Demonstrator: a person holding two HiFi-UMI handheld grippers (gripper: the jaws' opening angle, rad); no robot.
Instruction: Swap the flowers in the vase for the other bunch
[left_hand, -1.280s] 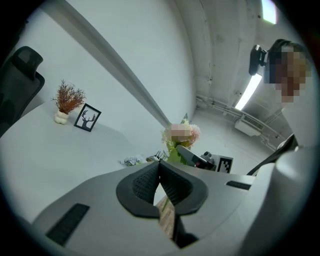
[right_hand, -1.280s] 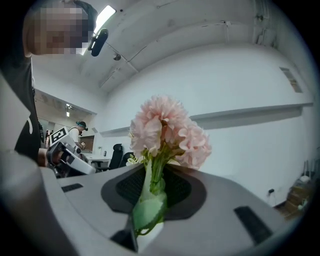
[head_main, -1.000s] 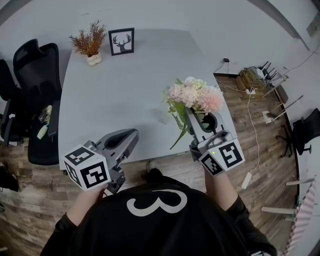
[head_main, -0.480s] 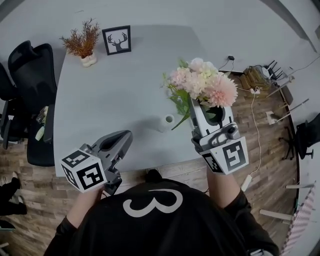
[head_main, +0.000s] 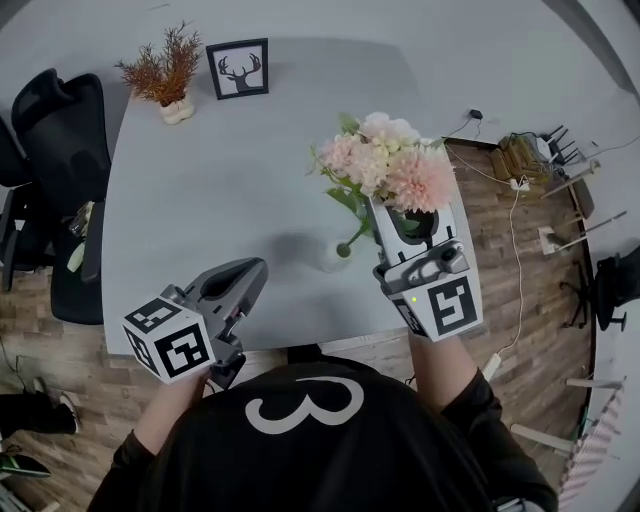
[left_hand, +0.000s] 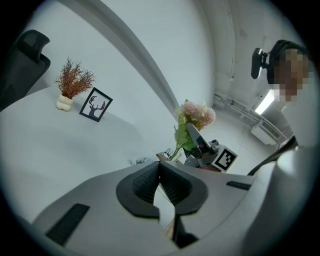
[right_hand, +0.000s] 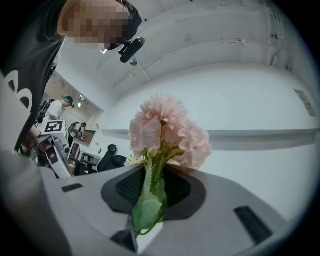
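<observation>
Right now my right gripper (head_main: 384, 212) is clamped on the green stems of the pink flower bunch (head_main: 385, 160), which is held above the surface (head_main: 200, 200). Its long axis runs along the jaws, with the blooms pointing away from me and the stem ends trailing down toward the small white vase (head_main: 330, 257), which is too blurred for me to see inside. At the far left corner a white pot (head_main: 176, 110) holds a rusty dried sprig (head_main: 165, 68), and my left gripper (head_main: 252, 272) hovers near the front edge, jaws closed together on nothing.
</observation>
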